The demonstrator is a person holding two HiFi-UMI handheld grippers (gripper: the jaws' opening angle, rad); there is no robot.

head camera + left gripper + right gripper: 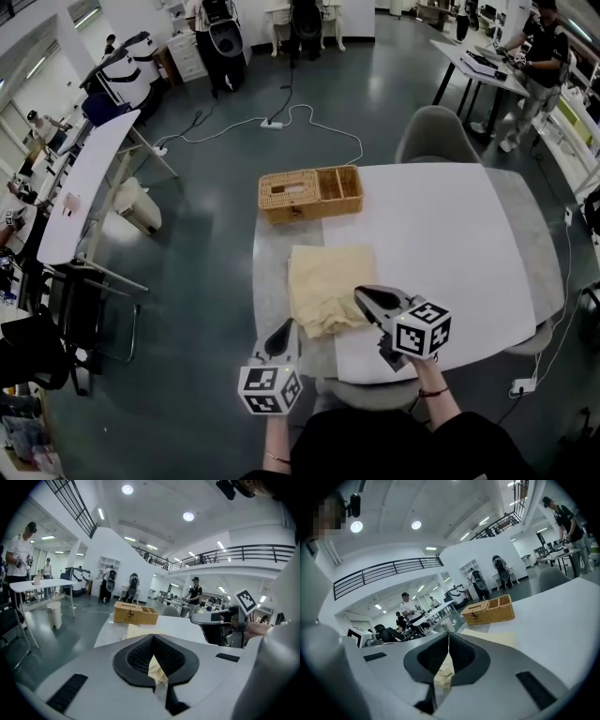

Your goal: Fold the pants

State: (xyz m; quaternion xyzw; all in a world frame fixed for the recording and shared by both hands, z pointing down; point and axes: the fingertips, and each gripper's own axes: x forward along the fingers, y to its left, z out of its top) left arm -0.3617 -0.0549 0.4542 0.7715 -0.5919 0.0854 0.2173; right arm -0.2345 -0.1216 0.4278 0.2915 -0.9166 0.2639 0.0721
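Pants point(328, 281) lie part-folded on the table point(450, 234), just ahead of my tools. Left tool point(287, 328) and right tool point(360, 293) are each clamped tight on the near edge. Risk: the thin pinch slips, or an uneven pull skews the fold.

Grey left tongs point(286, 330) and right tongs point(363, 295), black pads point(138, 657), white marker cubes point(270, 390), dark top point(375, 452).

**Open hall, white tables**

A glossy dark floor point(216, 225) is noted, with a white power strip point(272, 124) laid on it. A long white side table point(89, 178) is set at left, a grey chair point(436, 136) behind the main table point(450, 253) — round ceiling lights point(188, 516) overhead.
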